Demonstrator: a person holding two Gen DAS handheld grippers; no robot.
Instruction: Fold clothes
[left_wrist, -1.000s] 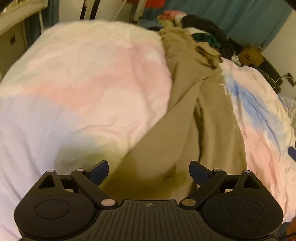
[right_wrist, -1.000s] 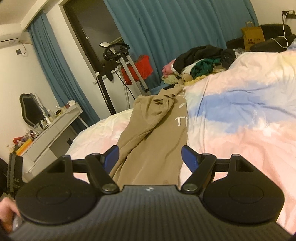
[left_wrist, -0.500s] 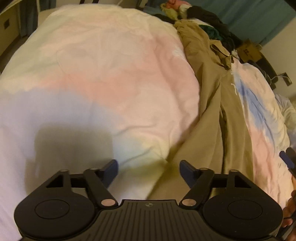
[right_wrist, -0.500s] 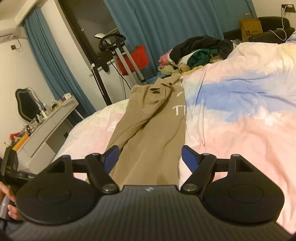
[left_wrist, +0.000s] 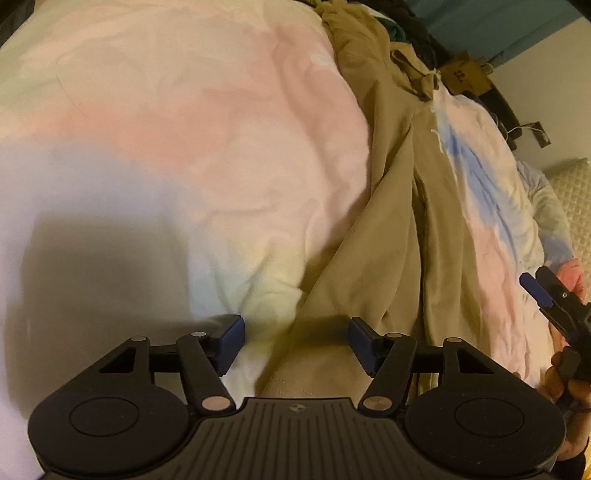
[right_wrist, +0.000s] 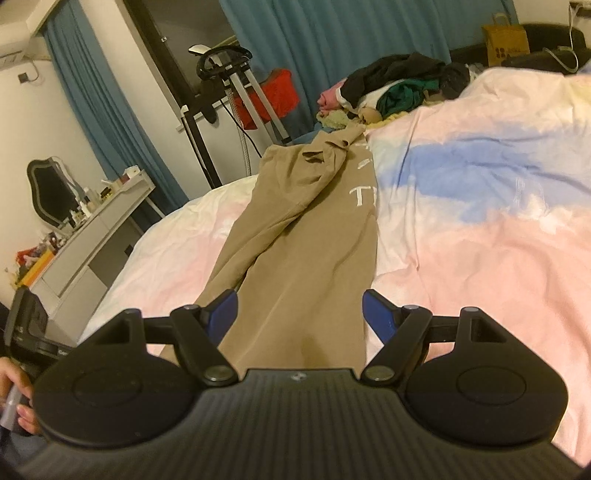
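Both the left tongs (left_wrist: 296, 341) and right tongs (right_wrist: 300, 314) gape wide, holding nothing, over the near hem of the tan trousers (right_wrist: 295, 258) stretched up the frame's middle on the bed (right_wrist: 480, 229); soft, limp cloth, probably best pinched at the hem corners.

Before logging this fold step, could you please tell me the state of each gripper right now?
Left gripper: open, holding nothing, poised over the edge of the tan trousers.
Right gripper: open, holding nothing, above the trousers.
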